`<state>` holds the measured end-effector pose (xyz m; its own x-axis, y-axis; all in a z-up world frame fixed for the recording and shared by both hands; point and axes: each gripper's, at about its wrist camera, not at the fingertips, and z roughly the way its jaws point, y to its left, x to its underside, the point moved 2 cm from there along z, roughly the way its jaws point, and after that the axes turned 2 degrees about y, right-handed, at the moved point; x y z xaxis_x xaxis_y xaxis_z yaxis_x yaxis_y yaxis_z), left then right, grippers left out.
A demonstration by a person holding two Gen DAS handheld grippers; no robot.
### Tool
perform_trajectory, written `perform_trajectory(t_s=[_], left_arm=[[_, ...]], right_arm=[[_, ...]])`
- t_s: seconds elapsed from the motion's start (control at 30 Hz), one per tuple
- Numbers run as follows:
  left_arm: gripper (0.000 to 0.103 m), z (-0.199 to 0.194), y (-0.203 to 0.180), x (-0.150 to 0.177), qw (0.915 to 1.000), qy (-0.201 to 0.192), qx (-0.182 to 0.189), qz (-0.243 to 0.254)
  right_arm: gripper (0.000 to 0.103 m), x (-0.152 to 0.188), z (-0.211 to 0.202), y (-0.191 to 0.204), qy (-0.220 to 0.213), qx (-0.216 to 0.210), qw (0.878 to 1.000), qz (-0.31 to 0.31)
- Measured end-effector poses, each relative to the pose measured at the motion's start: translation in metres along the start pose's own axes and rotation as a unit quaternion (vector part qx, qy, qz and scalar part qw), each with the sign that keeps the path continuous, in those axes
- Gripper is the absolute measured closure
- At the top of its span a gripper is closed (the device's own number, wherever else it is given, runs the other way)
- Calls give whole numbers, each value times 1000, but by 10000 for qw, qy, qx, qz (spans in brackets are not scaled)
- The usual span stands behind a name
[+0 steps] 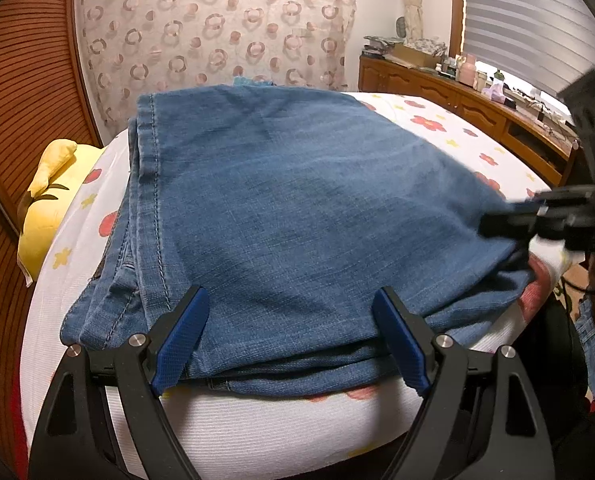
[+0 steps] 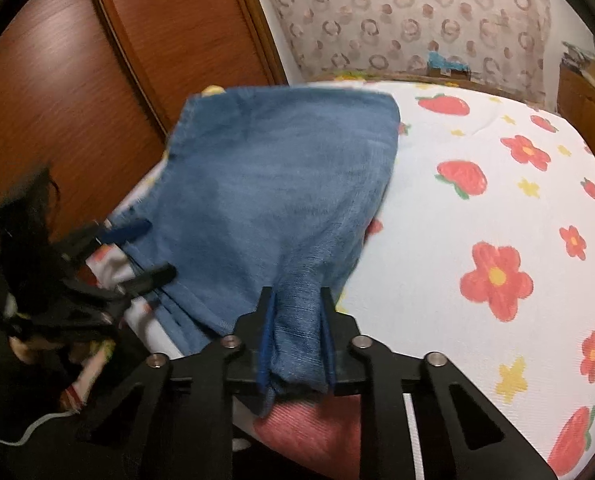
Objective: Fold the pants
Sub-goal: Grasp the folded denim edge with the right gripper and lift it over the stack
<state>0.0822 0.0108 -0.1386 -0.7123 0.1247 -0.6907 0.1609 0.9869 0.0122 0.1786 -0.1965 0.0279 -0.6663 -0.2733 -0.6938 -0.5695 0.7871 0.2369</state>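
Folded blue denim pants lie in layers on the bed, seams and waistband stacked along their left side. My left gripper stands open at the pants' near edge, its blue pads wide apart with the denim lying flat between them. My right gripper is shut on a bunched corner of the pants at their right near side, the cloth pinched upright between its pads. The right gripper shows blurred at the right of the left wrist view. The left gripper shows open at the left of the right wrist view.
The bed has a white sheet printed with red flowers and strawberries. A yellow plush toy lies at its left edge by the wooden headboard. A cluttered wooden dresser stands at the back right. A ring-patterned cloth hangs behind.
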Motion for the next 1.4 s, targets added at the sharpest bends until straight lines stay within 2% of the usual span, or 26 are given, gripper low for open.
perform_trajectory(t_s=[0.1,0.3,0.5,0.87,1.13,1.4], left_arm=[[18,1,0,0,10000,30,-1,27],[18,0,-1,0,9999,95,36,112],[18,-13,11,-5,9992,75,350,-162],[18,-73,64,-5,9974,-425,-236,-536],[18,-98,116,5,9913,-612,-609,-997],[18,-107,141,16,9874,-640,-742,-1241]], right_arm=[[90,-8,-12,6,-174,-194,9996,-58],[91,-19,-24,26,-363,-243,9986,-302],[92,-35,-28,44,-479,-217,9974,-496],[93,-69,-16,94,-648,-665,9887,-1175],[93,-84,30,129,-394,-1128,9813,-1509],[94,-68,81,135,173,-1489,9779,-1460]])
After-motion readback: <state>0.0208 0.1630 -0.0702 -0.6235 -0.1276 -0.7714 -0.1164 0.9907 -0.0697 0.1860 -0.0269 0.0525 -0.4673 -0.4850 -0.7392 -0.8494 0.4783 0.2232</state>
